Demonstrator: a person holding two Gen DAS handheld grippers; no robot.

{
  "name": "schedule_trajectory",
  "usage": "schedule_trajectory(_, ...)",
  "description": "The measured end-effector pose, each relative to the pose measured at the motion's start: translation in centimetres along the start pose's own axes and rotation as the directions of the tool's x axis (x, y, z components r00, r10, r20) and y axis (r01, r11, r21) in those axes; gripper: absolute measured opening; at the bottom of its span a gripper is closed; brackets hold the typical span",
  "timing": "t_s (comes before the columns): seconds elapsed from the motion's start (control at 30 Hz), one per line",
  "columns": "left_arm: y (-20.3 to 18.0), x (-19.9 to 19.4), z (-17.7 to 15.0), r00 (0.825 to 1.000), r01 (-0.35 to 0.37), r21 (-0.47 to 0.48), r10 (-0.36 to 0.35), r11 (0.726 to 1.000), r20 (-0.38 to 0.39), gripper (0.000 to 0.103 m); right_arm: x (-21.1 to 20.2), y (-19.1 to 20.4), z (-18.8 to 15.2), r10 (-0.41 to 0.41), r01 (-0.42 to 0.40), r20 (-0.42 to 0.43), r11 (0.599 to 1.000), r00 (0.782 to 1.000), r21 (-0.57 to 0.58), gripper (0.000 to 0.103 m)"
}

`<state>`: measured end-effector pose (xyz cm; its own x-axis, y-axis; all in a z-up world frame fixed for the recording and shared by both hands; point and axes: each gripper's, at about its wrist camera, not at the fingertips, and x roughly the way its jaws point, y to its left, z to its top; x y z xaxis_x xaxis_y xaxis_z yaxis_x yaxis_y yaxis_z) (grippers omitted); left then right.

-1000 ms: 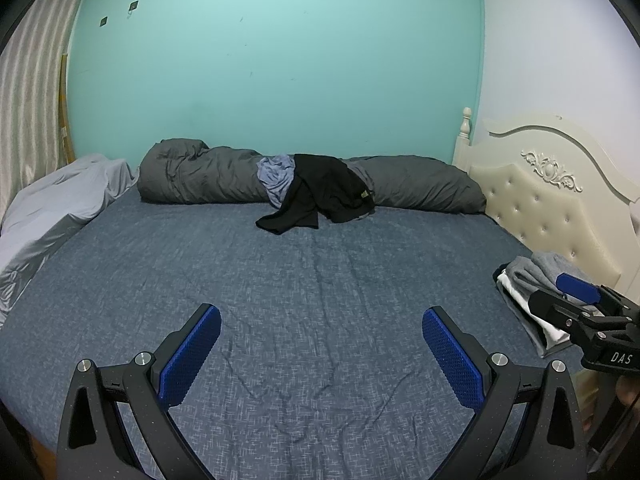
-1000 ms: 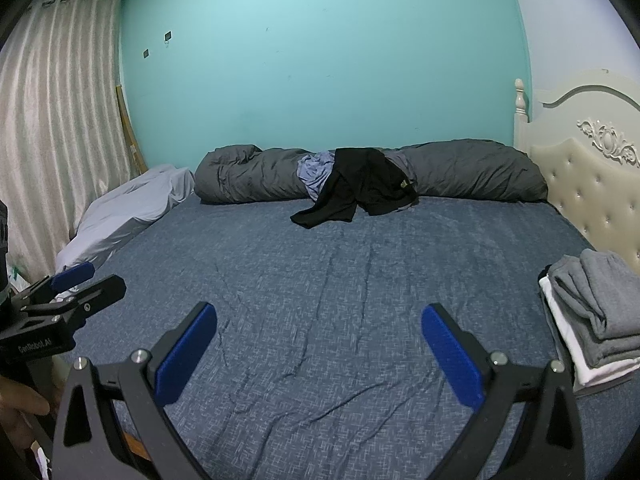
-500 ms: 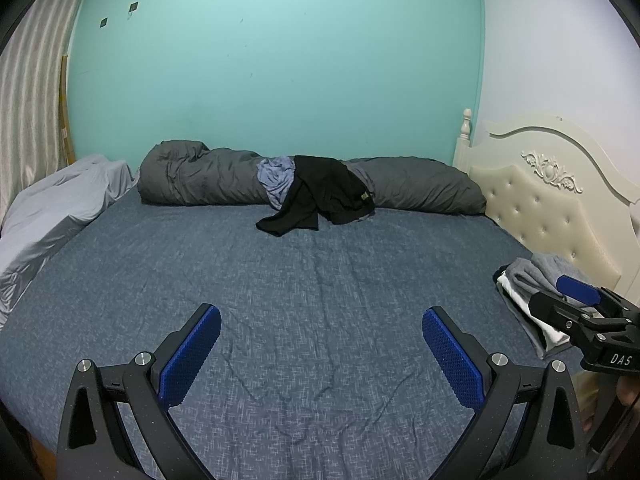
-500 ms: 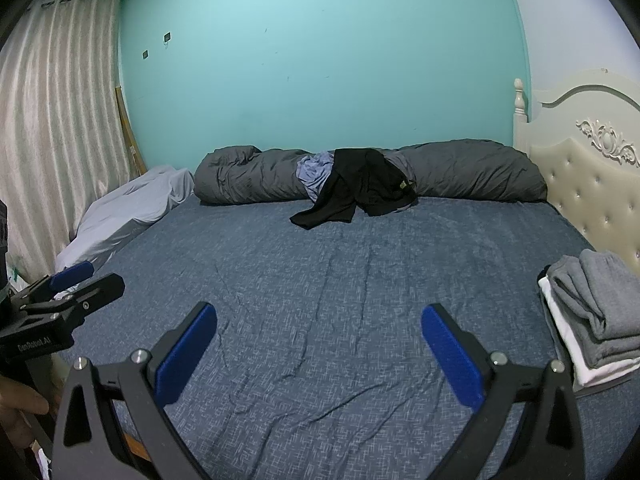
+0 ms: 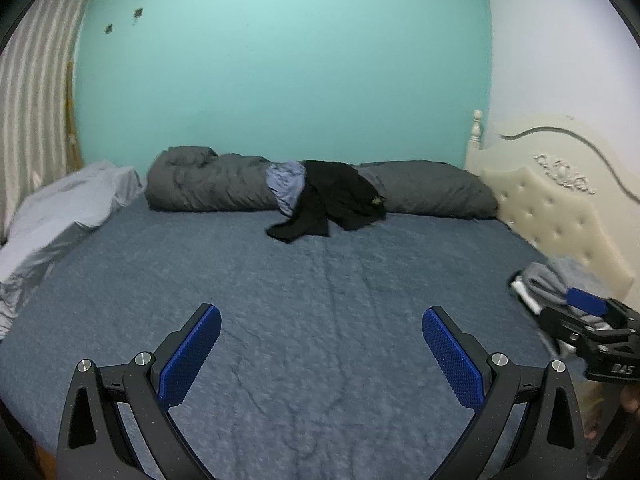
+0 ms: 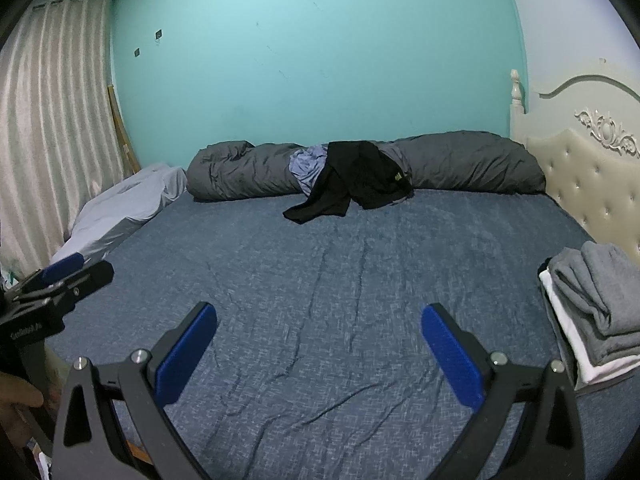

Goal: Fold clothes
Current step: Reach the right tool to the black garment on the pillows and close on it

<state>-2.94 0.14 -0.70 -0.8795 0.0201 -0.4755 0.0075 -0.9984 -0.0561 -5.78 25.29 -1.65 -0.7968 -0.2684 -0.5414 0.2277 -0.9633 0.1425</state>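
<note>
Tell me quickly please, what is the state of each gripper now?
Left gripper: open, holding nothing, above the blue bedsheet.
Right gripper: open, holding nothing.

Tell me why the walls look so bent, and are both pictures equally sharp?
Both wrist views are fisheye, so the teal wall and headboard bow outward, with dark corners. The left wrist view is softer: the folded stack and bed sheet look smeared. The right wrist view is crisper, showing sheet creases and the black garment clearly. Lighting is dim and even, without glare.
</note>
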Motion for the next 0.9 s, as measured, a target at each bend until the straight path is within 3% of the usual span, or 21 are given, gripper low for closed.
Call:
schedule_trajectory(0.37, 1.9, 10.0, -1.7, 0.998, 0.012, -0.063, -0.016, 0.998, -0.064, 0.103, 9.1, -4.6, -1.7, -0.039, 0.045, -0.098, 0.997, 0.994, 0.058, 0.103)
schedule_trajectory(0.57, 3.1, 19.5, -2.4, 0.995, -0.017, -0.087, 0.008, 0.996, -0.1, 0.103, 17.9, -7.2, -1.9, -0.044, 0.055, -0.143, 0.996, 0.989, 0.073, 0.103)
schedule_trajectory(0.73, 4.5, 27.7, -1.8, 0.993, -0.027, -0.121, 0.012, 0.992, -0.118, 0.103, 26.1, -10.2, -0.4, -0.059, 0.072, -0.147, 0.993, 0.987, 0.09, 0.103)
schedule_trajectory(0.9, 5.0, 33.3, -0.9, 0.99, -0.044, -0.135, 0.025, 0.99, -0.136, 0.103, 33.1, -12.6, 1.7, -0.069, 0.082, -0.131, 0.992, 0.989, 0.099, 0.103)
